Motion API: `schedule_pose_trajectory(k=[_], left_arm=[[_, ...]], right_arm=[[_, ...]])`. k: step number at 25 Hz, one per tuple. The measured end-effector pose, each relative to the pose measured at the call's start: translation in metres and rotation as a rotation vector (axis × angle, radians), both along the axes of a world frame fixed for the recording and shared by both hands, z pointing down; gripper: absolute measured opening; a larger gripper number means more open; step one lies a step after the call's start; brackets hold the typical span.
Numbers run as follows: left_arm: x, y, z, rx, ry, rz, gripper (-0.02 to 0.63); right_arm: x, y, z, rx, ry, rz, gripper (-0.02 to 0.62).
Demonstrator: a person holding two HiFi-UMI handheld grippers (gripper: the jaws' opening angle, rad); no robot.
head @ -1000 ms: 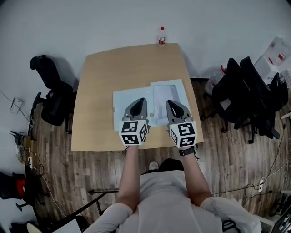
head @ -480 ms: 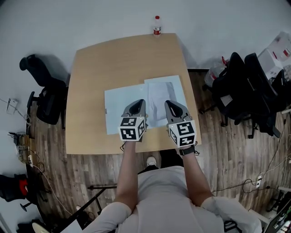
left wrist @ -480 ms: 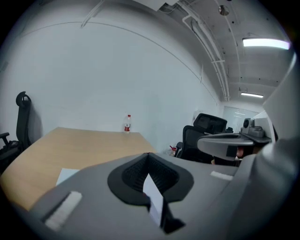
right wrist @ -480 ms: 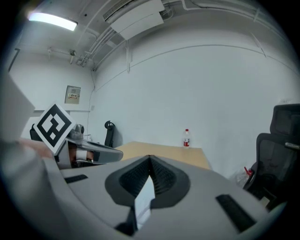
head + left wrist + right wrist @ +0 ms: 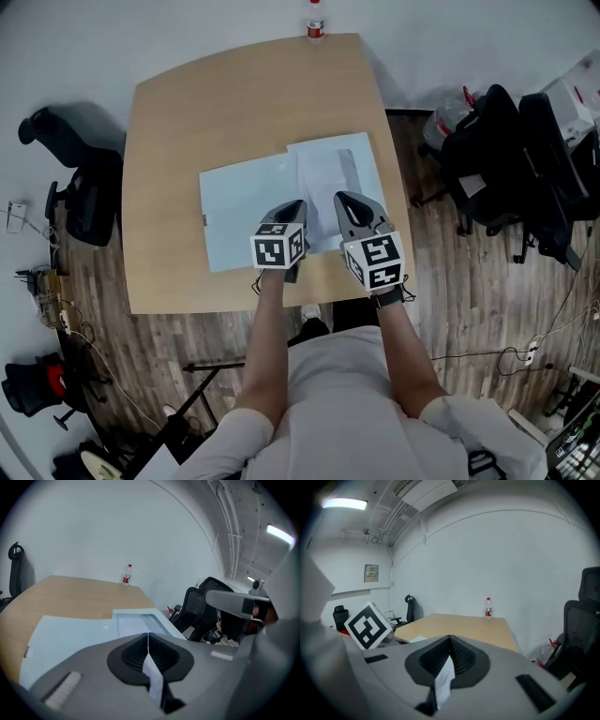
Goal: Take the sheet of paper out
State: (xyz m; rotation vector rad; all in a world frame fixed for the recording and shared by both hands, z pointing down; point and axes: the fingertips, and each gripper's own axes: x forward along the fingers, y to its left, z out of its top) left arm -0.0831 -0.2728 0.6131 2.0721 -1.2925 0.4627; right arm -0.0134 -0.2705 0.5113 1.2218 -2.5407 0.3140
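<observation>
Both tools are closed with nothing gripped: the left gripper (image 5: 298, 204) has its jaws pressed together in the left gripper view, and the right gripper (image 5: 339, 198) likewise in its own view; the sheet of paper (image 5: 328, 173) lies flat on the table (image 5: 234, 103), its left edge overlapping a pale blue folder (image 5: 239, 211); both gripper tips hang over the paper's near edge – left by the overlap, right further along – contact cannot be told; a bottle (image 5: 315, 21) stands at the table's far edge.
</observation>
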Motion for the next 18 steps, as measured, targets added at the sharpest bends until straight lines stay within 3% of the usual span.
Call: schedule_pose_trajectory(k=[7, 18], left_arm=[[0.009, -0.004, 0.043, -0.123, 0.01, 0.037, 0.061], [0.023, -0.007, 0.081, -0.236, 0.012, 0.097, 0.095]], right_arm=[[-0.006, -0.012, 0.023, -0.049, 0.006, -0.025, 0.012], [-0.007, -0.029, 0.043, -0.103, -0.013, -0.041, 0.012]])
